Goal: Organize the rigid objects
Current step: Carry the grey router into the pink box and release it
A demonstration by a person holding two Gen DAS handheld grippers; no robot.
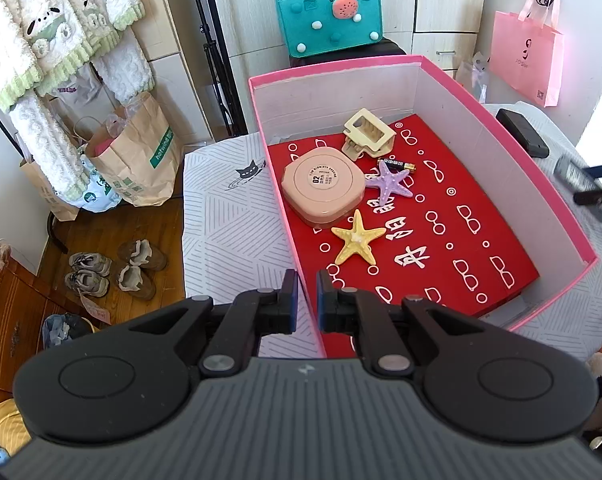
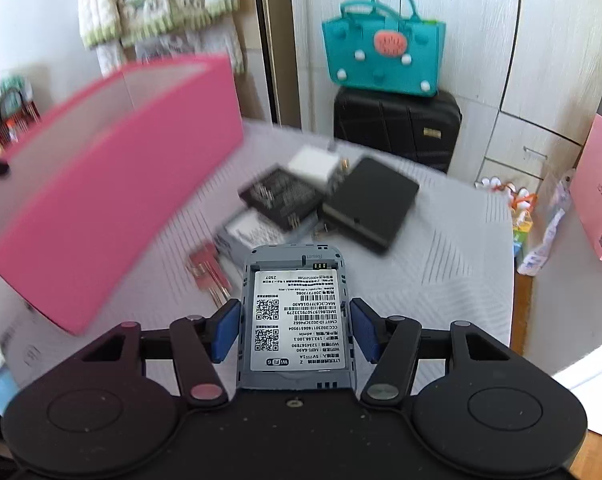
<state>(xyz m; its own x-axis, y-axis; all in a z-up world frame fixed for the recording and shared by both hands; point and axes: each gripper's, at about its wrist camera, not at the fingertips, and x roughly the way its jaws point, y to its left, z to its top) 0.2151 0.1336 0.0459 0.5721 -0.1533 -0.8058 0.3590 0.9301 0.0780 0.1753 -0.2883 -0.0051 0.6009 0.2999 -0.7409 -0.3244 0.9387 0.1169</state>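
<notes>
While my right gripper (image 2: 295, 330) carries the grey Wi-Fi device (image 2: 297, 316), its backless shell with the white label facing up fills the lower centre of the right wrist view, and the blue pads (image 2: 225, 330) sit against its two long edges, so I read the jaws as clamped on it, though the right pad looks only just in contact. Behind it, in the middle of that frame, the rest of the pile lies on the pale patterned tabletop (image 2: 441, 248): a black battery pack (image 2: 281, 196), a black flat case (image 2: 371, 204), a white block (image 2: 315, 166) and a blurred reddish item (image 2: 209, 276) lower left. To the left stands the pink box (image 2: 113, 184), streaked with blur. In the left wrist view my left gripper (image 1: 307, 300) has its jaws drawn together on the box's near-left wall at the lower centre. Inside, on the red printed floor (image 1: 461, 216), lie a pink compact (image 1: 321, 186), a cream hair claw (image 1: 367, 132), a purple starfish (image 1: 389, 182), a yellow starfish (image 1: 357, 240) and a battery (image 1: 397, 165). I judge this the carrying step: the device is taken and not yet boxed. Next I need to swing it left over the pink rim, lower it onto the bare red area at the right of the box, and only then let the jaws part.
</notes>
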